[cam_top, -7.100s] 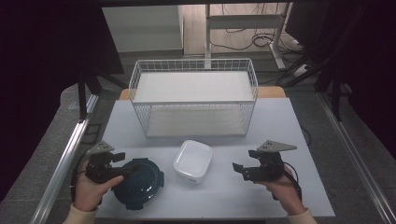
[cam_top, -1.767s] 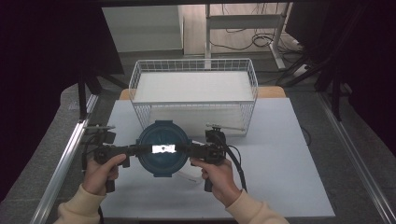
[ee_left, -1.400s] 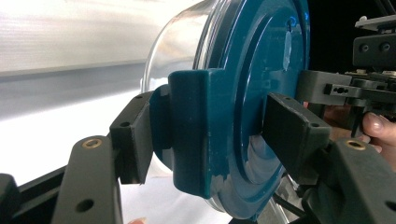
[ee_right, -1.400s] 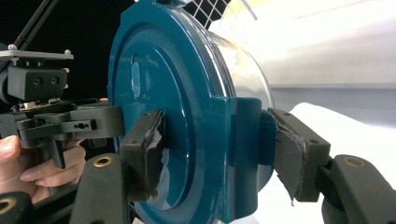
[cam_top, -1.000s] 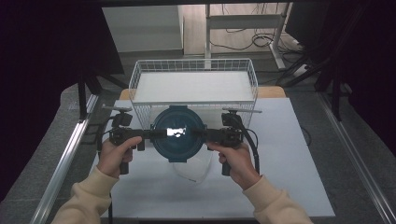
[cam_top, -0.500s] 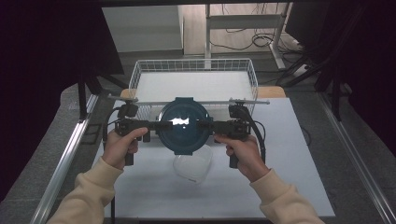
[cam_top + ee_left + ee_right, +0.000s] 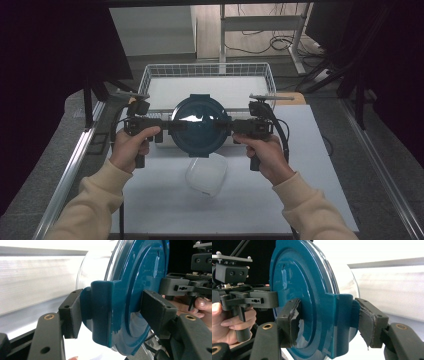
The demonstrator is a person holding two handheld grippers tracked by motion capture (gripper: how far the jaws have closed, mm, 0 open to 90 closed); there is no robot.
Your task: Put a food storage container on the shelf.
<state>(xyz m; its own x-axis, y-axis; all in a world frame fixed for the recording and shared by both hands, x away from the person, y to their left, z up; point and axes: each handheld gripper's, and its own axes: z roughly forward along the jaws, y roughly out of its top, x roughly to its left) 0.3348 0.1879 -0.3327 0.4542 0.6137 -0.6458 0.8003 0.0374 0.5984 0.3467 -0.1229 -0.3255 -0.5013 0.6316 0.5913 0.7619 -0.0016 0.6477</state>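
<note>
— So, what do the grippers hold?
— Left gripper clamps the round teal lidded container at its nine o'clock latch tab, right gripper at three; black pads press glossy plastic.
— Where is it?
— Lifted, before the white wire basket. The right gripper view shows torn pad rubber; the high view shows a clear tub at six.

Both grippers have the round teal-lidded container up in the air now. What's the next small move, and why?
Probably carry it forward over the wire basket. The left gripper and right gripper clamp the container by its lid clips, lifted just before the basket's near rim.
</note>
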